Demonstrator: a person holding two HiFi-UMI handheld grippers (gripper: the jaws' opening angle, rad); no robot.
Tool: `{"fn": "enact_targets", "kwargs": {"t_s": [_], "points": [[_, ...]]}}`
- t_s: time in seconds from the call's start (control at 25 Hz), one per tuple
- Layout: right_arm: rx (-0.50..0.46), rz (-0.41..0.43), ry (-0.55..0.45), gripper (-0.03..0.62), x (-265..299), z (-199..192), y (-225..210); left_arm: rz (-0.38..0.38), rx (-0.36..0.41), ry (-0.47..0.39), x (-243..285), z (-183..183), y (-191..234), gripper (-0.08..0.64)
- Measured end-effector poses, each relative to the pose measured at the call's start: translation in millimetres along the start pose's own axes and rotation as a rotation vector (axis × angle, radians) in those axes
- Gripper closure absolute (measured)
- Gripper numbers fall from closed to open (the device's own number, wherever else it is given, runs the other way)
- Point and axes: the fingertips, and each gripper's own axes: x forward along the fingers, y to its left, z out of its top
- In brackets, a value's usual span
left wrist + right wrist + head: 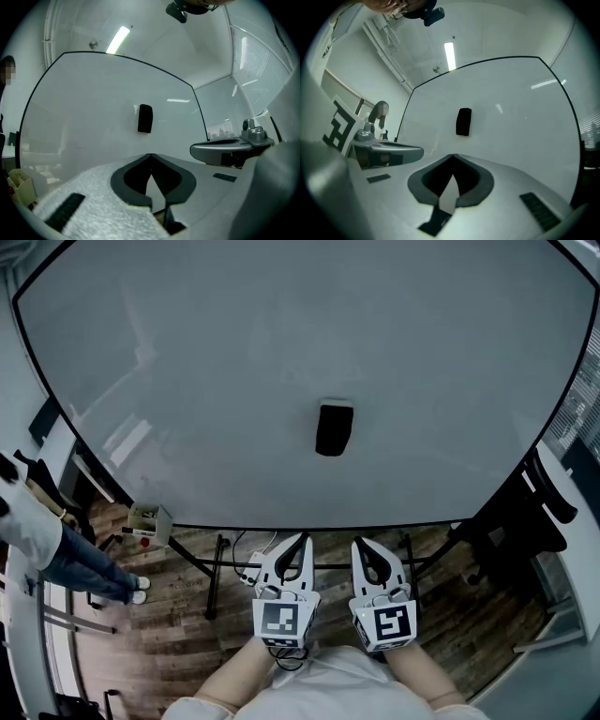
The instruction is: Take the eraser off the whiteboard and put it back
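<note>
Left gripper (302, 538) and right gripper (359, 542), jaws pressed together and empty, side by side facing the whiteboard (234, 381)
Broad, smooth, glossy white panel with a thin dark rim; the small black rounded-rectangle eraser (335, 429) sits upright on it, well ahead of both tips

We see a black eraser (335, 429) on a pale grey-white whiteboard (234, 381) edged with a thin black frame. The left gripper (301, 540) and the right gripper (360, 546) are white, dark grey inside the jaws, and patterned with black-and-white squares at the rear. The floor (178, 615) is brown wood planking. A person (56, 545) at the left wears blue jeans and a white top.
</note>
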Motion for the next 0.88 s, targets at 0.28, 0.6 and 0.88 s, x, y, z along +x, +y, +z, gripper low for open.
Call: {"fn": "enact_targets", "kwargs": {"t_s": [0.28,0.6,0.88], "points": [[0.003,-0.015,0.002,0.566,-2,1,1,-0.007,0.007,-0.009,-2,6,0,0.545],[-0.004,-0.017,-0.006,0.566,-1,3,1,0.001,-0.003,-0.003,-3,10,2,0.545],[-0.004,-0.013,-0.005,0.566,0,4,-1,-0.003,-0.004,-0.006,-2,12,0,0.545]]}}
